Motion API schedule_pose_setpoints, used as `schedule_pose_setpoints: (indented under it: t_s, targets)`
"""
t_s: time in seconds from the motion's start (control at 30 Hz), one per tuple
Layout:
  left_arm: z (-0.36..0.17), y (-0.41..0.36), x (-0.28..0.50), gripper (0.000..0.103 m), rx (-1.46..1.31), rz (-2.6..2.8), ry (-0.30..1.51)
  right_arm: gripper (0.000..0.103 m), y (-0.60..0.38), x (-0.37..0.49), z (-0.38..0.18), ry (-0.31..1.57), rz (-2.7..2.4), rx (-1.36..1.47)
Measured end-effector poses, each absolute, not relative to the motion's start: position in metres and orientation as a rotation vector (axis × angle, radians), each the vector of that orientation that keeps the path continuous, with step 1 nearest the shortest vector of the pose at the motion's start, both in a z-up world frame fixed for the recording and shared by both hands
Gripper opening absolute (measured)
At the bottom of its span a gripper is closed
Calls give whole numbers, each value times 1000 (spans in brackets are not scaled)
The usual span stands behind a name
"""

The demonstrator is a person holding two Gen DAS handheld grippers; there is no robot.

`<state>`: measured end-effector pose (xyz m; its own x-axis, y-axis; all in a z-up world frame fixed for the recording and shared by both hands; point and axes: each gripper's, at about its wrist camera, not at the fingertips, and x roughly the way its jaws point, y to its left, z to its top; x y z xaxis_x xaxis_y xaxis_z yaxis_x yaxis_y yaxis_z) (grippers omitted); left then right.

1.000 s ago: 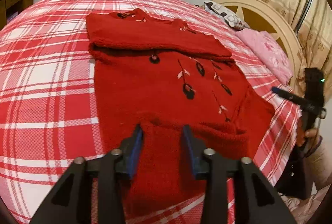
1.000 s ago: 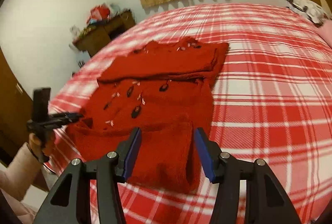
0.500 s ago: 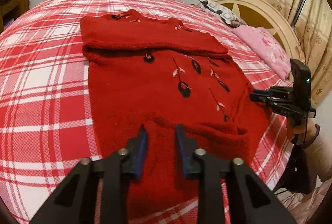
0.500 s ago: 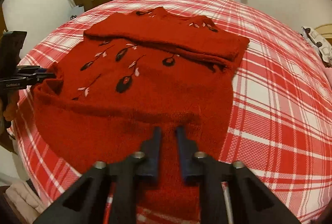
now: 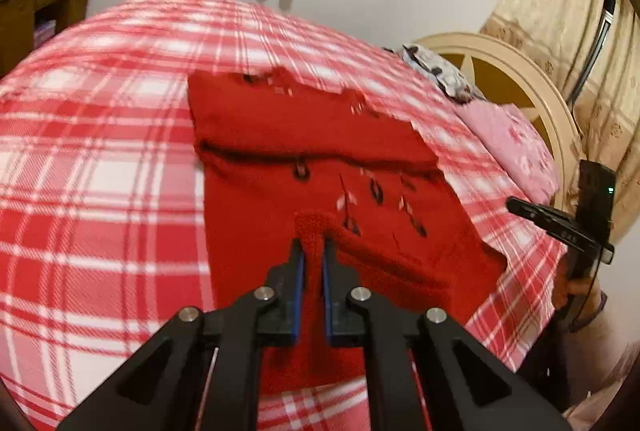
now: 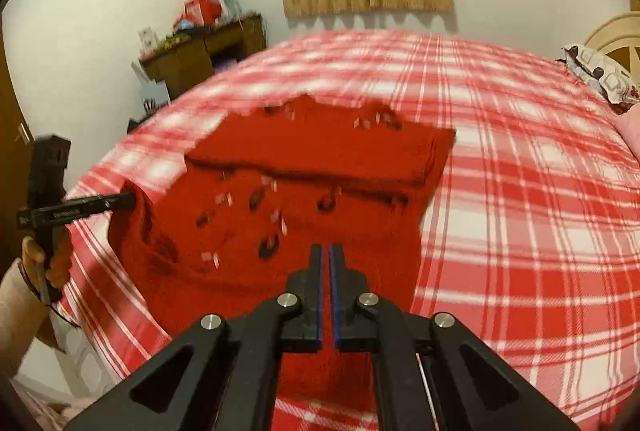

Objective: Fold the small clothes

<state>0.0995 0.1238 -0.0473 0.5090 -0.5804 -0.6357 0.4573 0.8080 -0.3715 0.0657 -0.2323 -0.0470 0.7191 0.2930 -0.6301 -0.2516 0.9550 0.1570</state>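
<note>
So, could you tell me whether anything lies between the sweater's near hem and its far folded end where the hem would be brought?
Nothing visible does. The left gripper and the right gripper are both shut on the near hem of the red sweater, and only the sweater's own flat body lies between there and the folded sleeves; the plaid bedspread around it is bare.

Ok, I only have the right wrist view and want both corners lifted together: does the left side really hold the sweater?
Observer: Yes, the left tongs have just closed, pinching a bunched ridge of hem on the red sweater.
Operator: And mine from there?
Observer: The right tongs, also just closed, show side-on, tip against the plaid bedspread beside the sweater's edge; no knit visibly hangs from it.
</note>
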Motion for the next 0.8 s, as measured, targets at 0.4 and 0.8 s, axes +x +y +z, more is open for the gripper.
schedule_pose_setpoints:
  t_s: [0.4, 0.8]
  targets:
    - [-41, 124, 141, 8, -217, -556, 825, 2, -246, 93, -38, 705, 281, 73]
    - [-44, 129, 136, 8, -246, -575, 818, 65, -239, 95, -108, 899, 314, 53]
